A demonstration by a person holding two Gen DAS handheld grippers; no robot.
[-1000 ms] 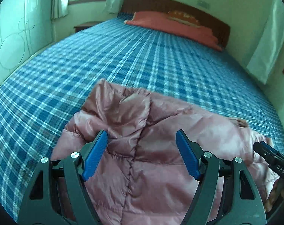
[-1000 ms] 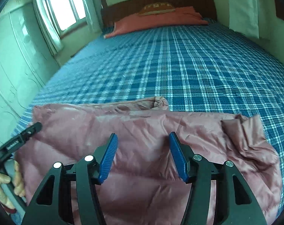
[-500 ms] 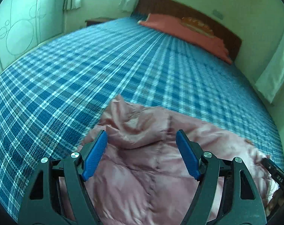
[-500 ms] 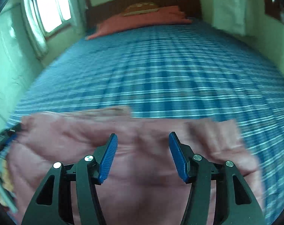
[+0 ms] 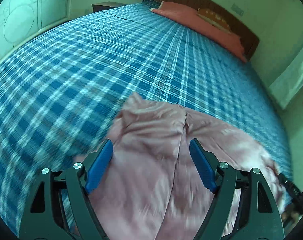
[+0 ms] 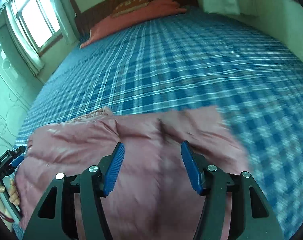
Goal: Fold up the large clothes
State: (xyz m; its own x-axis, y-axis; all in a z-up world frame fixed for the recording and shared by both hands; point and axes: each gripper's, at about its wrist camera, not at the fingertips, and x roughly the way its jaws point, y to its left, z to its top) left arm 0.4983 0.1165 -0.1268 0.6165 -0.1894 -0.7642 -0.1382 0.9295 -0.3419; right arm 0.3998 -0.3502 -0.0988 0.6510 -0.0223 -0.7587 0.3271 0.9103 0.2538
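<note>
At the near edge of the plaid bed [image 5: 115,56] our pink padded jacket [image 5: 151,160] lies spread, and with left gripper [image 5: 151,164] and right gripper [image 6: 151,166] both released above it, we judge next comes pinching an edge to fold.

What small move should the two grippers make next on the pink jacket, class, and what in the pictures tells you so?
Probably lower both and close them on the near part of the pink jacket. The left gripper and right gripper are both open over it, gripping nothing, and the jacket lies rumpled on the plaid bed, with a bunched fold at its far edge.
</note>
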